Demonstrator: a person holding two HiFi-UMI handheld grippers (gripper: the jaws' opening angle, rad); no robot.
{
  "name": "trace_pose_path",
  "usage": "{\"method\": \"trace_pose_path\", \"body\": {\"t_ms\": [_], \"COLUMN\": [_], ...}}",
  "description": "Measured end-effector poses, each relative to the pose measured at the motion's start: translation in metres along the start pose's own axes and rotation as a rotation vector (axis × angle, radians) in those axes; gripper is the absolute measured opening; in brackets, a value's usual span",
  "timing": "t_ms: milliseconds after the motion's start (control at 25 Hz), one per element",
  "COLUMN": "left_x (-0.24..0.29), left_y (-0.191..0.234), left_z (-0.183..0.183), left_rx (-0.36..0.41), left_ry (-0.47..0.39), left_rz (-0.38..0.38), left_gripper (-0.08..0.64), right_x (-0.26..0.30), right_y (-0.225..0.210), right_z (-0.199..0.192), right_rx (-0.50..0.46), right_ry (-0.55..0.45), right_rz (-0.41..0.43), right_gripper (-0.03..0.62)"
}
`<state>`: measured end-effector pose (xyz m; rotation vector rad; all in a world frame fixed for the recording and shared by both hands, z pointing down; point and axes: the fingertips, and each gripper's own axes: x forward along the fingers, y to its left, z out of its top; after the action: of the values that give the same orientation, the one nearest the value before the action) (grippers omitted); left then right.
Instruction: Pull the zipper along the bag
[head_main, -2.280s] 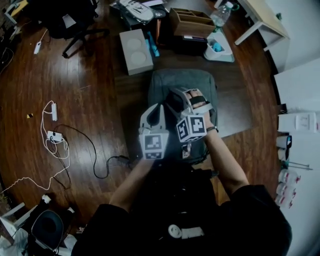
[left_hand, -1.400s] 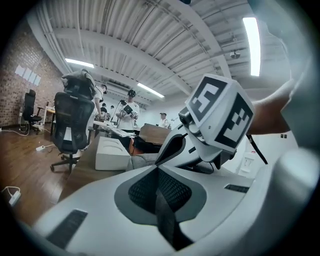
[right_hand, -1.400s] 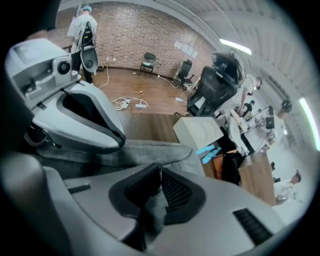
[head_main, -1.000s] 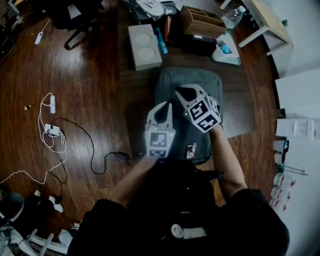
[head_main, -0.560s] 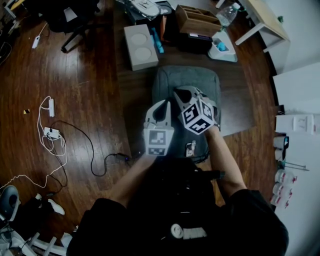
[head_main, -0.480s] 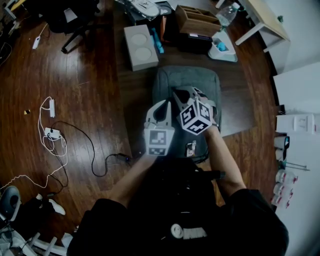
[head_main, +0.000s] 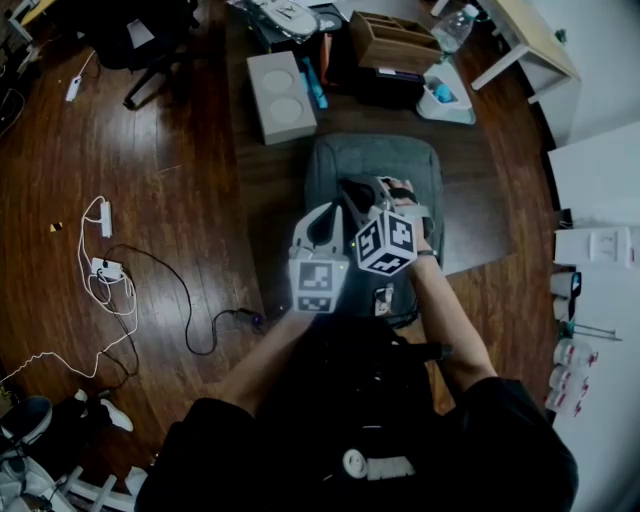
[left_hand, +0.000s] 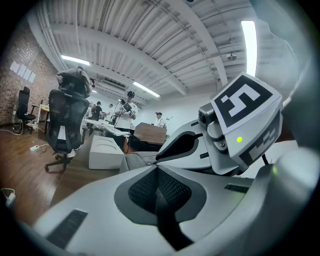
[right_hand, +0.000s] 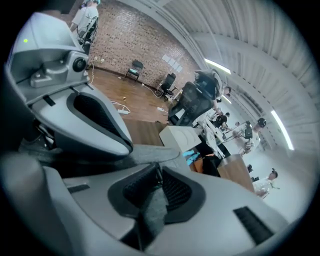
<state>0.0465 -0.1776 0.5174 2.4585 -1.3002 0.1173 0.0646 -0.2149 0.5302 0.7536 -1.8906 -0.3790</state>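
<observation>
Bag (head_main: 372, 158), grey woven cloth with rounded corners, lay flat on the wooden floor (head_main: 150, 200). Left gripper (left_hand: 156, 172) had its ribbed pads pressed together, nothing between them. Right gripper (right_hand: 159, 176) jaws had just been opening and stood slightly apart above the cloth.

Bag (head_main: 372, 160) straight ahead of us. Behind it, to the left, we note a flat box (head_main: 280, 95); directly behind, an organizer (head_main: 390, 40). Cables (head_main: 112, 290) lie on the floor (head_main: 180, 180) far left.

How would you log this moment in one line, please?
left gripper: shut | right gripper: jaws just opened slightly, nothing clearly between | bag: grey, beneath both
</observation>
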Motion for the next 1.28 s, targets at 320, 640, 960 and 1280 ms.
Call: {"method": "trace_pose_path", "body": {"t_ms": [320,640,960,1280], "left_x": [0.002,0.002,0.000,0.001], "left_y": [0.002,0.007,0.009,0.007], "left_z": [-0.002,-0.004,0.000,0.000], "left_rx": [-0.007,-0.020,-0.030,-0.014], "left_ry": [0.008,0.015,0.004,0.008], "left_rz": [0.003,0.021,0.022,0.009], "left_gripper": [-0.006,-0.006,-0.006,-0.006], "right_x": [0.016,0.030,0.006,-0.020], "right_y": [-0.001,0.014,-0.005,-0.017], "right_z": [-0.007,-0.012,0.005,0.003], "right_rx": [0.090,-0.022,0.051,0.256], "right_ry": [0.053,0.201,0.011,-0.146], "right_rz": [0.309,0.562,0.351,0.129], "right_gripper": [0.129,0.095,0.054,0.046]}}
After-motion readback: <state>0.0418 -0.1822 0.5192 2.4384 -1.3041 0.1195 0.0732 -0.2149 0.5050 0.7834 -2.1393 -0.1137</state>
